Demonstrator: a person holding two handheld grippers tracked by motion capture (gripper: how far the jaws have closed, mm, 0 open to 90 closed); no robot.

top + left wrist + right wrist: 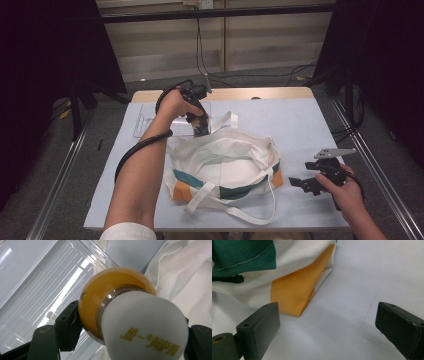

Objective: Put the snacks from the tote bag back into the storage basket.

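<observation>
A small bottle of orange drink with a white cap is clamped between the jaws of my left gripper. In the high view the left gripper points down at the right end of a clear plastic tray, just behind the rim of a white tote bag. The bag lies open mid-table, with green and orange patches and loose handles. My right gripper stands open just off the bag's right corner, low over the table. In its own view the right gripper has nothing between its jaws, and the bag's orange corner lies ahead.
The clear tray looks ribbed and holds nothing I can see. The pale blue table top has free room right of the bag. Dark stands and cables sit beyond the far edge, and metal rails run along both sides.
</observation>
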